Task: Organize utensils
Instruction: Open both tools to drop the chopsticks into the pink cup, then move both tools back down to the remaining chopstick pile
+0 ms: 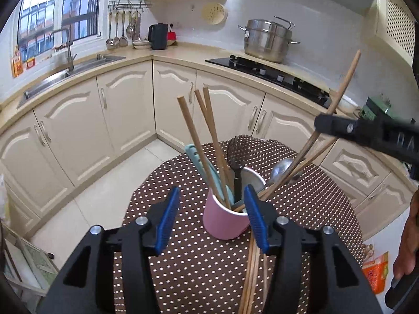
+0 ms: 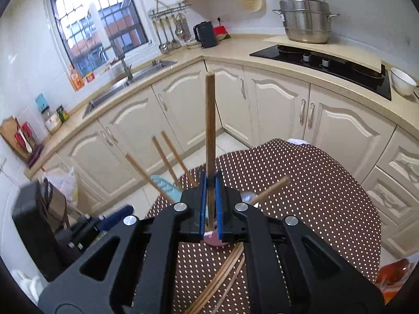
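Observation:
A pink cup stands on the brown dotted tablecloth. It holds several wooden chopsticks, a black slotted spatula, a teal spatula and a metal ladle. My left gripper is open just in front of the cup, its blue pads clear of it. Loose chopsticks lie on the cloth under its right finger. My right gripper is shut on one upright chopstick, whose lower end reaches the cup. From the left wrist the right gripper appears at upper right, holding the chopstick.
Cream cabinets and a counter curve behind the table, with a sink, a black kettle, a black hob and a steel pot. A white bowl sits by the hob. An orange packet and a person's hand are at the right.

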The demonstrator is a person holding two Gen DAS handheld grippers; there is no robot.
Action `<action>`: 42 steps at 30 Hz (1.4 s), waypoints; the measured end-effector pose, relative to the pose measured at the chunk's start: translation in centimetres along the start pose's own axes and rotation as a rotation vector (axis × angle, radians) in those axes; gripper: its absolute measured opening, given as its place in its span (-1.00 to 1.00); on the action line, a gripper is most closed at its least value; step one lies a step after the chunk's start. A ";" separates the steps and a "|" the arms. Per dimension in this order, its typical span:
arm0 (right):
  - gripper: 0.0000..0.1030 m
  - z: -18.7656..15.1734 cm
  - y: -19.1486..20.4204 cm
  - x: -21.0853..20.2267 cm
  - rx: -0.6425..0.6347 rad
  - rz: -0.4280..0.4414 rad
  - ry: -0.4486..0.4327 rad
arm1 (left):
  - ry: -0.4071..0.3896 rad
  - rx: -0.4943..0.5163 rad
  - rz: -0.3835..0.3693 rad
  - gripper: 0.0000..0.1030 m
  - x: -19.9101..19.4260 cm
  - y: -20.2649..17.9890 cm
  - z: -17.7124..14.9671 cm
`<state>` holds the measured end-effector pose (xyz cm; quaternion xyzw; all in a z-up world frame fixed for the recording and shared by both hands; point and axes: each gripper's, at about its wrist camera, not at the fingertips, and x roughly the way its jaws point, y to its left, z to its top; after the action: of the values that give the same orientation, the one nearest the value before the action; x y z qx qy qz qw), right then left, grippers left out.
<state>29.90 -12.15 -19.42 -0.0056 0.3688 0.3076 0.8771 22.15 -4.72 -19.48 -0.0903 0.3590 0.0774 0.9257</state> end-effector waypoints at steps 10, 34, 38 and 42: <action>-0.86 -2.6 0.7 1.2 -0.031 -0.032 0.077 | 0.029 -0.007 0.036 0.09 -1.0 0.7 -0.2; 0.06 -5.7 -3.5 -6.0 0.029 -0.110 0.066 | 0.263 0.015 0.011 0.22 0.8 0.3 -3.7; 0.07 -8.1 -5.7 -6.0 0.063 -0.159 0.129 | 0.367 0.026 -0.020 0.22 3.0 -0.3 -5.7; 0.07 -10.7 -7.6 -5.5 0.111 -0.188 0.205 | 0.462 0.043 -0.047 0.22 5.1 -1.0 -7.1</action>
<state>24.20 -23.84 -25.29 -0.0229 0.4708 0.2009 0.8587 21.41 -6.93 -27.99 -0.0940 0.5607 0.0253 0.8223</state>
